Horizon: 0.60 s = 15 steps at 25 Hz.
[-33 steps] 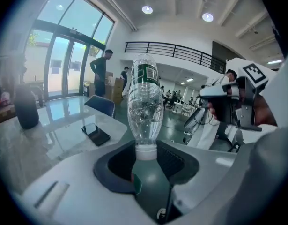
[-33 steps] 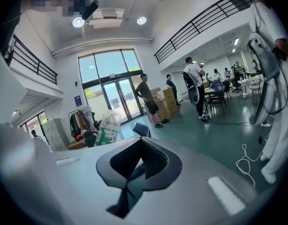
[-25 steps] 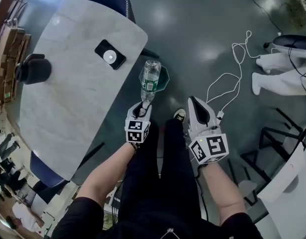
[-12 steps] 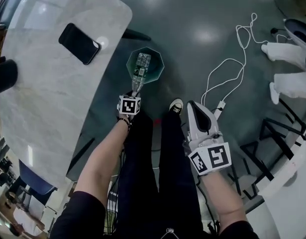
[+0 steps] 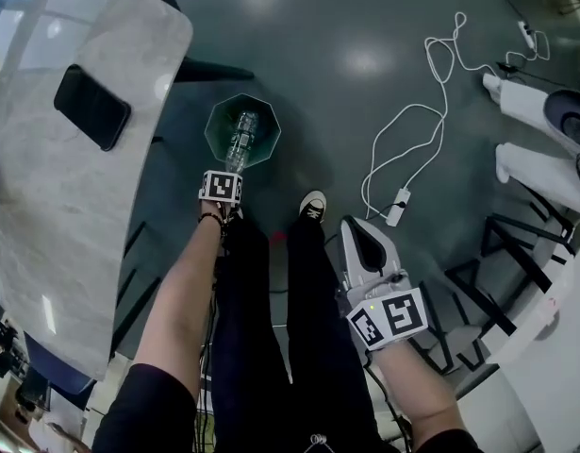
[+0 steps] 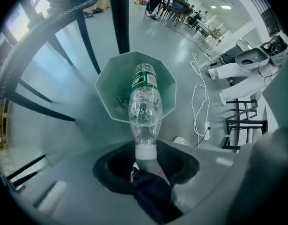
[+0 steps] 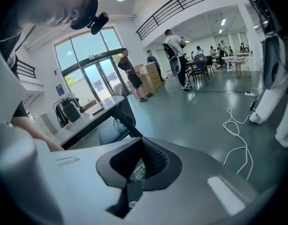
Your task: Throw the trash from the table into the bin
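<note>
The left tongs (image 6: 146, 157) pinch the white cap of a clear plastic bottle (image 6: 144, 109), whose body points away over the open mouth of the green bin (image 6: 108, 95) at the centre of the left gripper view. In the head view the bin stands on the floor at upper centre, near the edge of the table (image 5: 54, 215), which carries a dark phone (image 5: 91, 107) at upper left. The right tongs (image 7: 139, 165) are pressed together at that view's lower right, well apart from the bin.

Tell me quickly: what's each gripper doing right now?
Left gripper: shut on the bottle, over the bin.
Right gripper: shut, empty.
</note>
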Available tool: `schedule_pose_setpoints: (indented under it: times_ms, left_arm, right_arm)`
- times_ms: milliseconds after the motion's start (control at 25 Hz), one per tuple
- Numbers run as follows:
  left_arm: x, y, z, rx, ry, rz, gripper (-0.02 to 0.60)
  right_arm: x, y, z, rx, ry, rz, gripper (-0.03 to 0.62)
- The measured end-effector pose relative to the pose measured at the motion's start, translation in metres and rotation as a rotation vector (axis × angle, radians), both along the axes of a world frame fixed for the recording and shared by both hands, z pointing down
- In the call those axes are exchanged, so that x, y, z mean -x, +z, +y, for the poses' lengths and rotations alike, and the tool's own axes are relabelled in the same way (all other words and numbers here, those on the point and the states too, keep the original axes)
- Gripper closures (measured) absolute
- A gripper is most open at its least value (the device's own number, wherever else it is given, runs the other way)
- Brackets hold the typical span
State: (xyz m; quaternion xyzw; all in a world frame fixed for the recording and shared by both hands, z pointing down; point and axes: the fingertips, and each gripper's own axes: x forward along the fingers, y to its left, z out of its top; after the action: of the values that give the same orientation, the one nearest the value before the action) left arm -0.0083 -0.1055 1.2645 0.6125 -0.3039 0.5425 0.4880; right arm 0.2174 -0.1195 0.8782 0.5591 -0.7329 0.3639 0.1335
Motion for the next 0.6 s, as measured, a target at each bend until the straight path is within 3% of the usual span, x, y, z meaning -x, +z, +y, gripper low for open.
schedule_pose_setpoints:
  times_ms: [160, 600]
  left_arm:
    - [-0.006, 0.008, -0.008, -0.006, 0.007, 0.01, 0.437]
    - [-0.015, -0.02, -0.038, -0.159, 0.026, 0.036, 0.423]
  right_arm:
    - [-0.009, 0.006, 0.004, 0.012, 0.028, -0.012, 0.569]
    - [-0.022, 0.002, 0.007, 0.003, 0.06, -0.041, 0.569]
